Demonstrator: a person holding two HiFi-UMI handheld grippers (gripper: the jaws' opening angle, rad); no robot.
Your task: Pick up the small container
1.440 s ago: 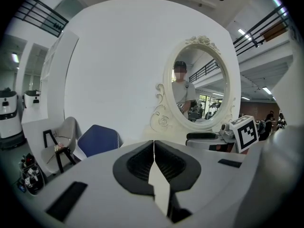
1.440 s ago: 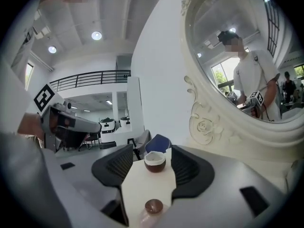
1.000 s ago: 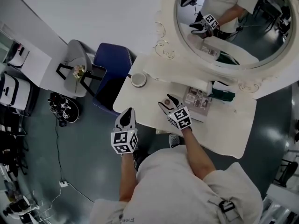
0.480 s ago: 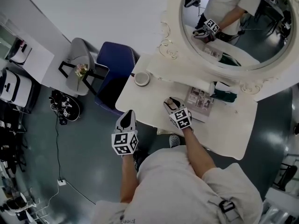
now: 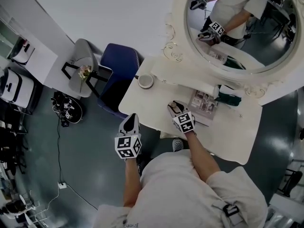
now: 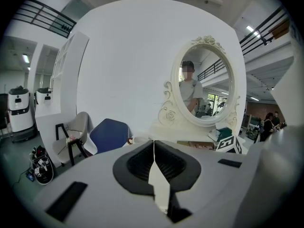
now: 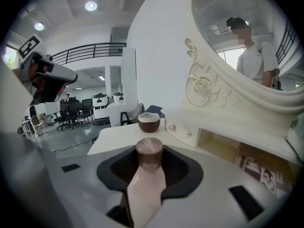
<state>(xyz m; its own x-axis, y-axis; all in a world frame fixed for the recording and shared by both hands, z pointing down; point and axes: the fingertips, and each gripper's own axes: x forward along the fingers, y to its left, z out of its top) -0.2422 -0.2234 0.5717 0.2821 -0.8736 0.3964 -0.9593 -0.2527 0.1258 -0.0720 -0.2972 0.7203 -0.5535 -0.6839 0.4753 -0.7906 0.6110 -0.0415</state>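
Observation:
The small container [image 7: 149, 152], a brown-topped cylinder with a pinkish body, stands on the cream dressing table [image 5: 147, 101]. My right gripper [image 7: 149, 163] has it between the fingertips; its jaws have just been closing and the pads now lie against the container's sides. In the head view the right gripper [image 5: 175, 108] rests low over the table's middle front, hiding most of the container. My left gripper [image 5: 128, 123] hangs off the table's front edge above the floor. In its own view the left gripper [image 6: 153, 145] is shut and empty.
A brown bowl [image 5: 146, 81] with a white rim stands at the table's far left corner, also ahead of the right gripper as the bowl [image 7: 148, 122]. The oval mirror [image 5: 237, 27] rises behind. A magazine [image 5: 204, 103] and green item [image 5: 228, 97] lie right. A blue chair [image 5: 121, 65] stands left.
The right gripper has sunk a little toward the table and its jaws have closed from wide open onto the small container. The left gripper has stayed where it was.

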